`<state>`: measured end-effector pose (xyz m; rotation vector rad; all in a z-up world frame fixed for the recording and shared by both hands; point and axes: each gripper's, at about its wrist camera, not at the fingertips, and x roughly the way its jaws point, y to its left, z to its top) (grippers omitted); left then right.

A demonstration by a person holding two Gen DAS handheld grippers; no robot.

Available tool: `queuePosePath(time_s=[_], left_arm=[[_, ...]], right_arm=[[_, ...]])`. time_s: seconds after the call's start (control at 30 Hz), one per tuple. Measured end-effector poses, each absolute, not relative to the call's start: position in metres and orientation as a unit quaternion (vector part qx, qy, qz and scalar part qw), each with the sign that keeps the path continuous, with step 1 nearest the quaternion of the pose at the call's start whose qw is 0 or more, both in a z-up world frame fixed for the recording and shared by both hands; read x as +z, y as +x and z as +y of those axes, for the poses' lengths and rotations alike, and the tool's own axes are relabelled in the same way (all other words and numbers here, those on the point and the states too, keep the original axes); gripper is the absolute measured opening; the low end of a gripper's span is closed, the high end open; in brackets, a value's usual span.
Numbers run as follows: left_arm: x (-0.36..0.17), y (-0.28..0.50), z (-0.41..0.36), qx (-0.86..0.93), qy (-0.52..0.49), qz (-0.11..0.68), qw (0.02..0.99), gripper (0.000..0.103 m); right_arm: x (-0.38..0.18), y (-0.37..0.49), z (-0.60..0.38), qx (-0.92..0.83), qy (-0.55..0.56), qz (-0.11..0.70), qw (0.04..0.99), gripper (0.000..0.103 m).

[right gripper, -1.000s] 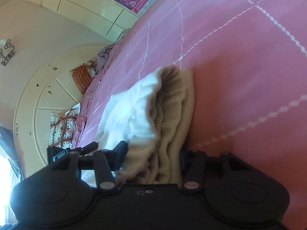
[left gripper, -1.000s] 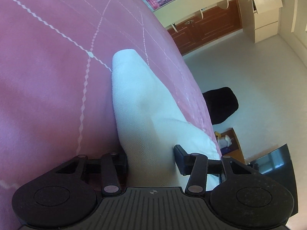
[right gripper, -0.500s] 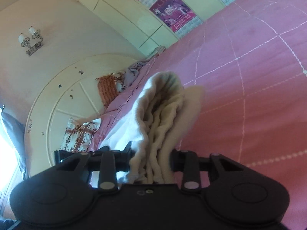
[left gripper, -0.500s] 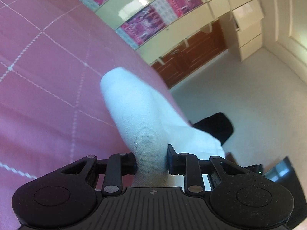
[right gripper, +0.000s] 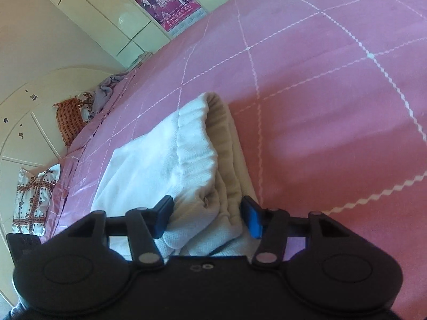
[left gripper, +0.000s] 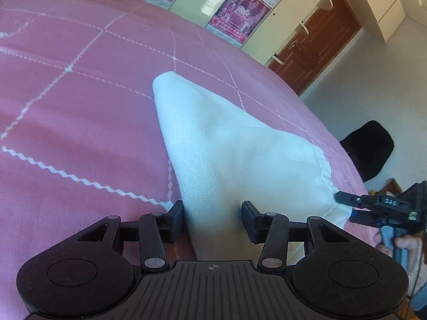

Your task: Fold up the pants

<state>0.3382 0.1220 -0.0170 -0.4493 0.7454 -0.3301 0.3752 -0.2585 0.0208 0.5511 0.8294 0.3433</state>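
Note:
White pants (left gripper: 226, 146) lie folded in a long strip on the pink bedspread (left gripper: 80, 106). The near end of the strip runs between the pads of my left gripper (left gripper: 213, 220). Its jaws are opening, and the cloth sits slack between them. At the right edge of the left wrist view, my right gripper (left gripper: 347, 206) is at the gathered waistband. In the right wrist view the bunched waistband end of the pants (right gripper: 165, 154) lies between the pads of the right gripper (right gripper: 208, 217). Those jaws are opening too, and the folds look loose.
The bed's edge drops to a pale floor (left gripper: 373, 80), where a black object (left gripper: 368, 149) sits near a brown door (left gripper: 320, 40). At the head of the bed are a curved white headboard (right gripper: 26, 122), patterned pillows (right gripper: 34, 197), an orange cushion (right gripper: 69, 122) and a grey garment (right gripper: 106, 90).
Half a second ago both grippers pinched the pants tightly and held them raised. Now the cloth rests flat on the bedspread and both pairs of jaws stand wider.

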Motion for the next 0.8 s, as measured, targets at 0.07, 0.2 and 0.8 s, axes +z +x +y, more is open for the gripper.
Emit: queuePosePath(time_s=[0.07, 0.2, 0.8], left_arm=[[0.000, 0.315, 0.118, -0.132, -0.168, 0.332, 0.918, 0.047], [0.032, 0.241, 0.117, -0.102, -0.119, 0.296, 0.942, 0.062], [0.145, 0.026, 0.078, -0.044, -0.062, 0.219, 0.973, 0.103]], right_arm=[[0.042, 0.357, -0.254, 0.157, 0.226, 0.369, 0.887, 0.059], [0.068, 0.286, -0.251, 0.135, 0.134, 0.307, 0.933, 0.079], [0.156, 0.061, -0.203, 0.092, 0.057, 0.237, 0.965, 0.102]])
